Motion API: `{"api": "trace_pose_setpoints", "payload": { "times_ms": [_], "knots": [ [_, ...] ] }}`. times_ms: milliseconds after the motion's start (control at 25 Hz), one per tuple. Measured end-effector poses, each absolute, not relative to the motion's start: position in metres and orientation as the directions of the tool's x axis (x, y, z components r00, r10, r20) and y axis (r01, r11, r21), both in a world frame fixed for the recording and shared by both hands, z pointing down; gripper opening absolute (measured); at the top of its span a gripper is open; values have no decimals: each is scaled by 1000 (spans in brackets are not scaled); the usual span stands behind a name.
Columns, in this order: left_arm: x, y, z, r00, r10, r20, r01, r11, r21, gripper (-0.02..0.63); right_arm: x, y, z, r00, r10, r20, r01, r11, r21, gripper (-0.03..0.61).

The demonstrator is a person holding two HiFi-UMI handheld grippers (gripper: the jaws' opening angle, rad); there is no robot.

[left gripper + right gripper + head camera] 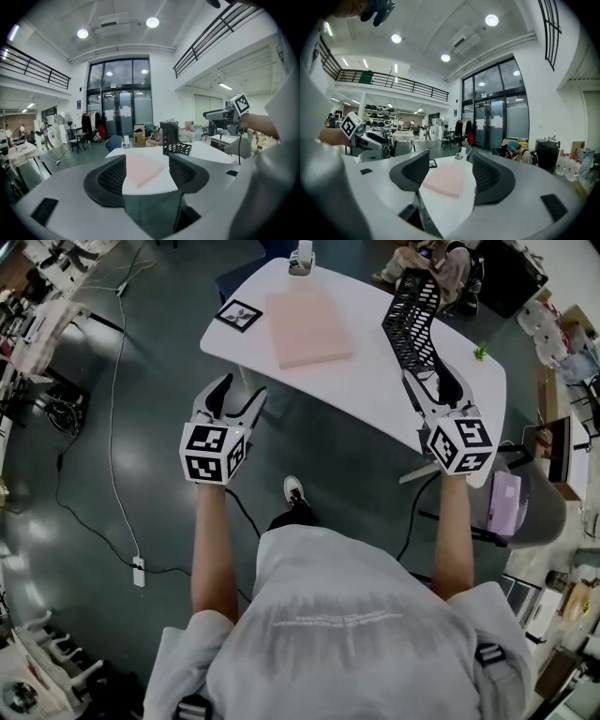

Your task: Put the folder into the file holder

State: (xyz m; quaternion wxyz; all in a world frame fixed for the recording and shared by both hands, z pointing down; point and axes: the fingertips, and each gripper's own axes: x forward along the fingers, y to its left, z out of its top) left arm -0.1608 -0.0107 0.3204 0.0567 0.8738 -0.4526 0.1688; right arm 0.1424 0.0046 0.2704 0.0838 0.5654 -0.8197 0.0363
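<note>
Folder (307, 326) lies flat on the surface (375, 390), upper centre of frame, holder (412, 320) to its right; left gripper (241, 390) and right gripper (433, 381) hover, jaws open, empty.

The folder (307, 326) lies on the table (375, 390), ahead of the left gripper (236, 395) and ahead-left of the right gripper (433, 382). The file holder (413, 320) stands right of the folder, just before the right gripper. A marker card (238, 315) lies left of the folder.

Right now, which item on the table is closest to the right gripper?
The black mesh file holder, directly ahead of the right gripper and its open jaws; the pink folder and the framed card lie farther left.
</note>
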Motion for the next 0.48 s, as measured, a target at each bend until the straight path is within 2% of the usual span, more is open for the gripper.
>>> {"api": "trace_pose_setpoints", "payload": {
  "times_ms": [480],
  "knots": [
    [-201,-143,347,519,-747,415,-819,-574,-10,295,112,-133,306,-349,-900,262,-937,344,-65,296]
  ]
}}
